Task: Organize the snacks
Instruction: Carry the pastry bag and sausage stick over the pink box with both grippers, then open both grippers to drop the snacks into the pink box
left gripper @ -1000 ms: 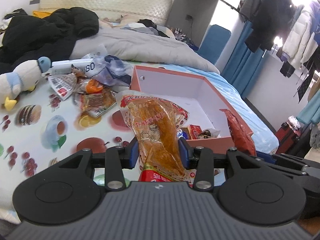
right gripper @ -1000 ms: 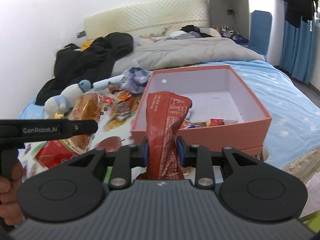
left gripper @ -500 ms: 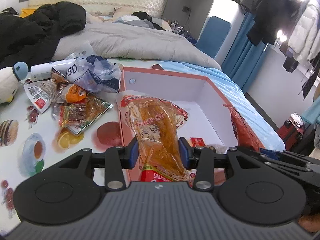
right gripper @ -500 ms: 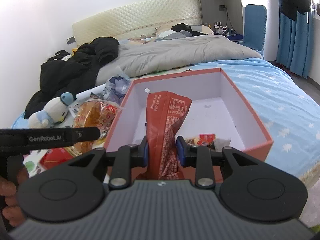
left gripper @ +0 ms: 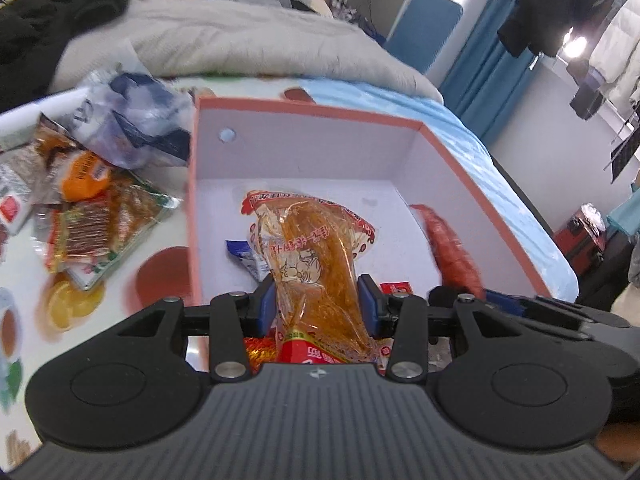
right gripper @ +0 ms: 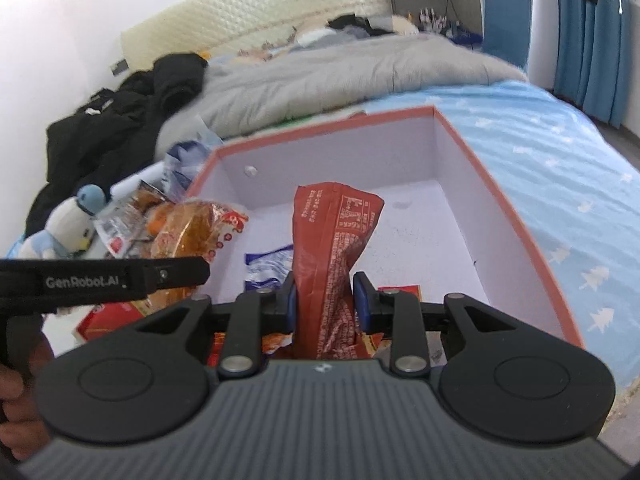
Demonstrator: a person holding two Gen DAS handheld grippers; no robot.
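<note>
Below, box [left gripper: 472,184] floor half hidden (red packet [right gripper: 332,248] blocks middle).

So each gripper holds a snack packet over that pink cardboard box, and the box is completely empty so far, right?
Not quite empty. The left wrist view shows the pink cardboard box already holding small packets, such as a blue-and-white wrapper. The rest holds: the left gripper grips a clear orange snack packet, and the right gripper a red foil packet.
</note>
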